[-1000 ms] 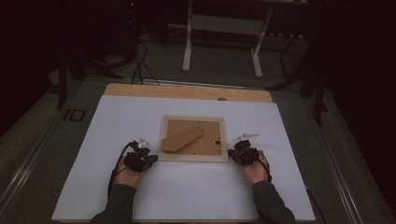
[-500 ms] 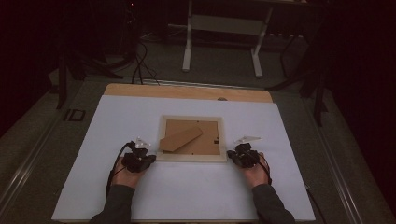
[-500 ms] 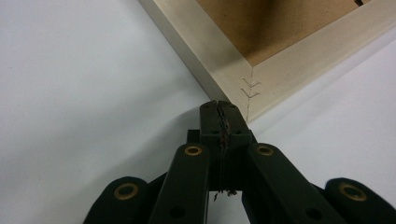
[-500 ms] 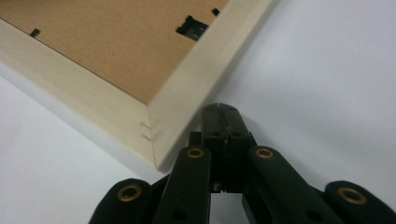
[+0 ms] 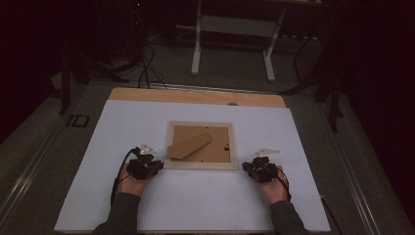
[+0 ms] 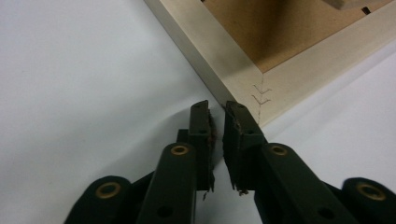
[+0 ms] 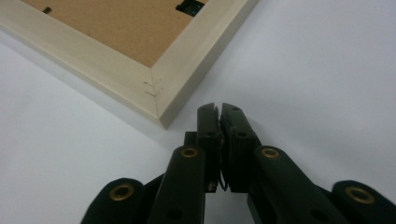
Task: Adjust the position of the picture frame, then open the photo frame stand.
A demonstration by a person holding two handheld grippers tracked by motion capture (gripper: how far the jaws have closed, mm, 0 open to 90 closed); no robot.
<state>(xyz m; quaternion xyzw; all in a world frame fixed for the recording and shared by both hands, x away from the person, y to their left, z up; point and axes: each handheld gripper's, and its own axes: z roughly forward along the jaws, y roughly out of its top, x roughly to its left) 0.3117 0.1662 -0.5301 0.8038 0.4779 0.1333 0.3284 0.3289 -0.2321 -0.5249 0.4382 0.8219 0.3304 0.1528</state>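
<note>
Picture frame (image 5: pixel 200 145) of pale wood lies face down near the middle of the white counter (image 5: pixel 313 142), its brown backing board (image 5: pixel 215 147) up and a cardboard easel stand (image 5: pixel 190 145) lying slantwise across that board. At the frame's near left corner sits the left hand-held gripper (image 5: pixel 147 164), held in the person's left hand (image 5: pixel 131 180); in the left gripper view its tips (image 6: pixel 217 114) stand just at that mitred corner (image 6: pixel 254 95), one tip at the corner's edge, though contact cannot be told. Its jaws have just been opening and now show a narrow gap with nothing between them. Off the near right corner sits the right hand-held gripper (image 5: pixel 257 169) in the right hand (image 5: pixel 274 188); in the right gripper view its tips (image 7: pixel 218 109) rest just beside the corner (image 7: pixel 159 100), apart from the wood. Its jaws have also just been opening, to barely a slit, and they grip nothing. Both grippers lie low over the counter.
</note>
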